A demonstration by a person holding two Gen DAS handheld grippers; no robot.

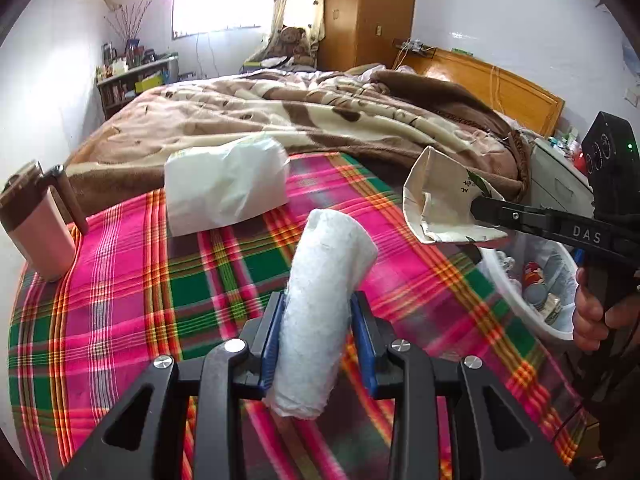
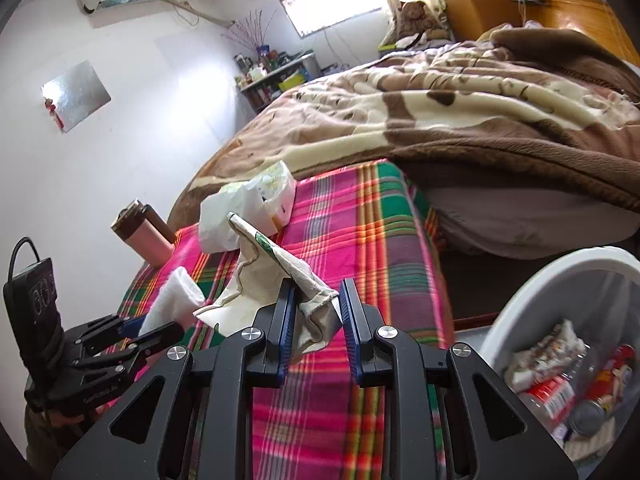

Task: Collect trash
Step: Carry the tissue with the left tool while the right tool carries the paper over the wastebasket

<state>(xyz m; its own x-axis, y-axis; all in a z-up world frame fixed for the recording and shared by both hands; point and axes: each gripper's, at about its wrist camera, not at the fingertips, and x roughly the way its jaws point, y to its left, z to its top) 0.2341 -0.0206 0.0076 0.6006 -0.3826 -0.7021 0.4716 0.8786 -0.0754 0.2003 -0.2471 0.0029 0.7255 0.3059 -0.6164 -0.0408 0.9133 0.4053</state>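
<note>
My left gripper (image 1: 318,312) is shut on a rolled white tissue wad (image 1: 320,300) and holds it above the plaid cloth (image 1: 132,292). It also shows in the right wrist view (image 2: 172,300). My right gripper (image 2: 318,308) is shut on a crumpled cream paper wrapper (image 2: 272,280) with a green print, held above the cloth's right side. The wrapper shows in the left wrist view (image 1: 440,200) near the white trash bin (image 1: 508,280). The bin (image 2: 532,292) holds cans and crumpled paper.
A white plastic bag (image 1: 228,184) lies on the cloth by the brown blanket (image 1: 320,120). A pink and brown flask (image 1: 40,232) stands at the cloth's left edge. A wooden headboard (image 1: 500,84) and wardrobe (image 1: 368,12) stand behind.
</note>
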